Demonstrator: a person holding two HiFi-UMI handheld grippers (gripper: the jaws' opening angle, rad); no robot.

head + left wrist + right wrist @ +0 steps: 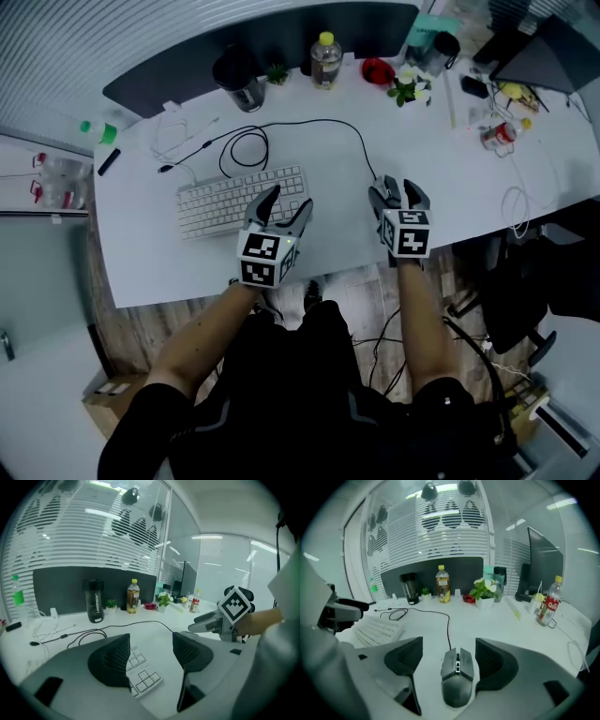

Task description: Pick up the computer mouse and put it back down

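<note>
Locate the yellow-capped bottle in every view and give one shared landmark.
Head view: yellow-capped bottle top centre, on the desk's far edge.
Left gripper view: bottle left of centre, against the dark partition.
Right gripper view: bottle near centre, against the partition.
Shared landmark: black tumbler, left of the bottle everywhere.

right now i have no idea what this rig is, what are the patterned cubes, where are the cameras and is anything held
A person holds a two-jaw gripper in each hand; the patterned cubes are part of them. The head view looks down from the person's head at the left gripper and right gripper over a desk. The other two views ride on the grippers, looking along their jaws. On the desk are a keyboard, a computer mouse and a bottle. Nothing is held: both grippers are open, the left above the keyboard, the right with the mouse lying between its jaws, not gripped.
</note>
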